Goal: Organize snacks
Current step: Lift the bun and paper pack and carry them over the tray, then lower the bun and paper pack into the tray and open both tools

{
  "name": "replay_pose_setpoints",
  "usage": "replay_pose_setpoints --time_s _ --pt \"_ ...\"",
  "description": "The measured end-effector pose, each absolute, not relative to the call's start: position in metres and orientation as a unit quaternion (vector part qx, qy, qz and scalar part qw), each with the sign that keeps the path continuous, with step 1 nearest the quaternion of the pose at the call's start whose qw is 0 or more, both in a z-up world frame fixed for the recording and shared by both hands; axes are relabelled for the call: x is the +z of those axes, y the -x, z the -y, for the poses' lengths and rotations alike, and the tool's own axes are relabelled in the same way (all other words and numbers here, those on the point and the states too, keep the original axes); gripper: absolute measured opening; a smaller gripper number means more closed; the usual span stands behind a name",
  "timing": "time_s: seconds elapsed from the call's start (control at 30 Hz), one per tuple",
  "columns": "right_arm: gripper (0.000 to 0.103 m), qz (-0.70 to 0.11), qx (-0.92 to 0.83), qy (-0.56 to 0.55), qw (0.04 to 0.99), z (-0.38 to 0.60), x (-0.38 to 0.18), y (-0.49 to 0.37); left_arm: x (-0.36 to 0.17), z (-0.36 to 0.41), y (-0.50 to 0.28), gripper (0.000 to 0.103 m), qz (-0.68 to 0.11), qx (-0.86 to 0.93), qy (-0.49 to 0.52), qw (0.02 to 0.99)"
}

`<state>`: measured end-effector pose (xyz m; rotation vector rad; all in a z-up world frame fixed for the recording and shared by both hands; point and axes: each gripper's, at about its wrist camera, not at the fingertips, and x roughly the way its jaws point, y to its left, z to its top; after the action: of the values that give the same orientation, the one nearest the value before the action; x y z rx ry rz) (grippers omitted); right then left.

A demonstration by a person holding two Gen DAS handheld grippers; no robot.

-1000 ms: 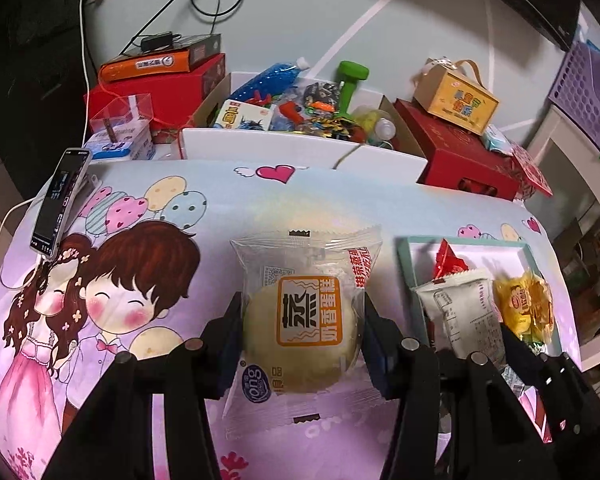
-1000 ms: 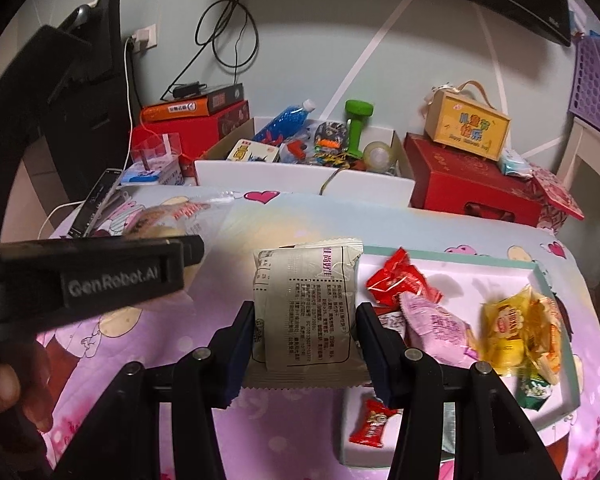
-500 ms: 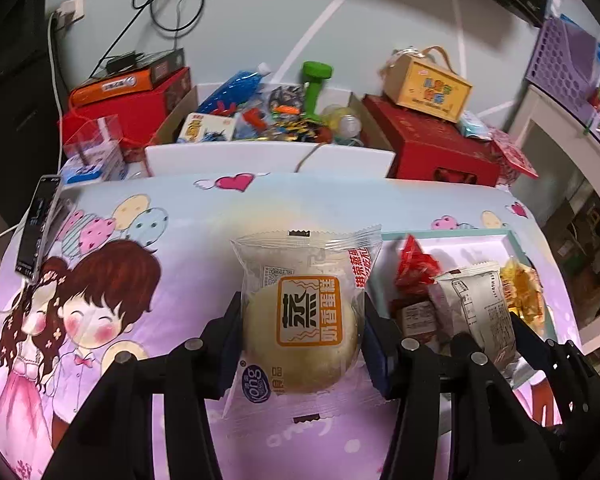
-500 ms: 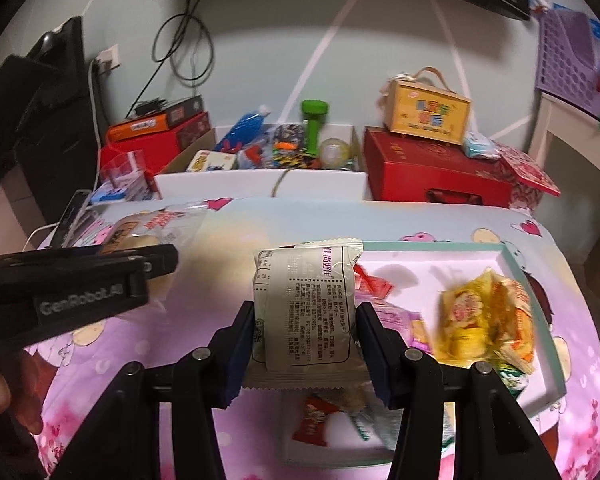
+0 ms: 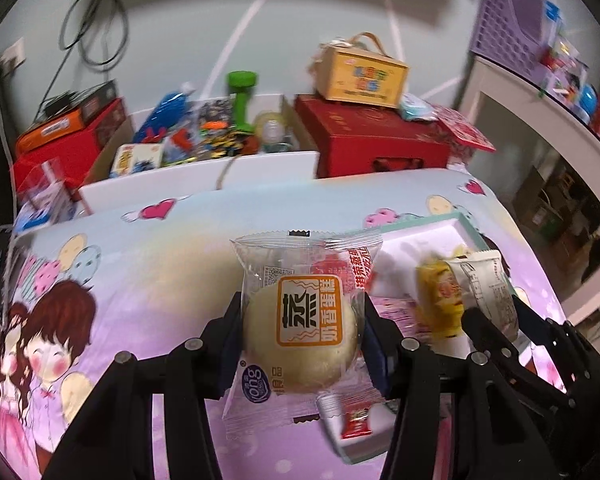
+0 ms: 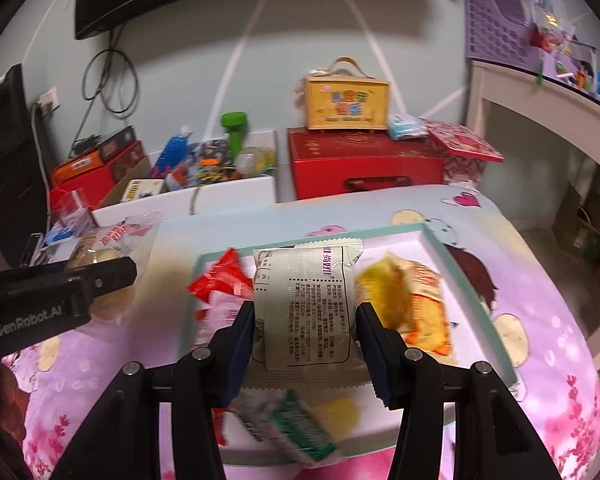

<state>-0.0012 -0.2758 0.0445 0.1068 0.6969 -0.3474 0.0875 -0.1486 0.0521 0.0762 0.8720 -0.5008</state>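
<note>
- The right gripper [image 6: 305, 326] is clamping a grey-white snack packet [image 6: 306, 304] above the teal-rimmed tray [image 6: 466, 280].
- Red [image 6: 220, 282] and yellow wrappers [image 6: 404, 300] are lying inside the tray.
- The left gripper [image 6: 60, 300] is holding a bun packet [image 6: 108, 248] at left.

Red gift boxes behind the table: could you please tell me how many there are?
2. One large red box sits at the right under the yellow carry case; another red box sits at the left under an orange-and-black box. Clutter may hide others.
</note>
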Motion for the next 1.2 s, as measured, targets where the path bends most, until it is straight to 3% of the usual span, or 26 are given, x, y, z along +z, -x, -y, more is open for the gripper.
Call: replay_pose_setpoints --time_s 0.4,1.2 --pt "0.054 -0.351 -0.187 -0.082 0.914 0.309 0.035 0.009 0.04 0.204 -0.078 0.054 -0.416 -0.284 -0.079 0.86" --pt "0.055 -0.376 -0.182 -0.087 0.904 0.317 0.018 0.001 0.023 0.22 -0.082 0.055 -0.433 -0.292 -0.078 0.849"
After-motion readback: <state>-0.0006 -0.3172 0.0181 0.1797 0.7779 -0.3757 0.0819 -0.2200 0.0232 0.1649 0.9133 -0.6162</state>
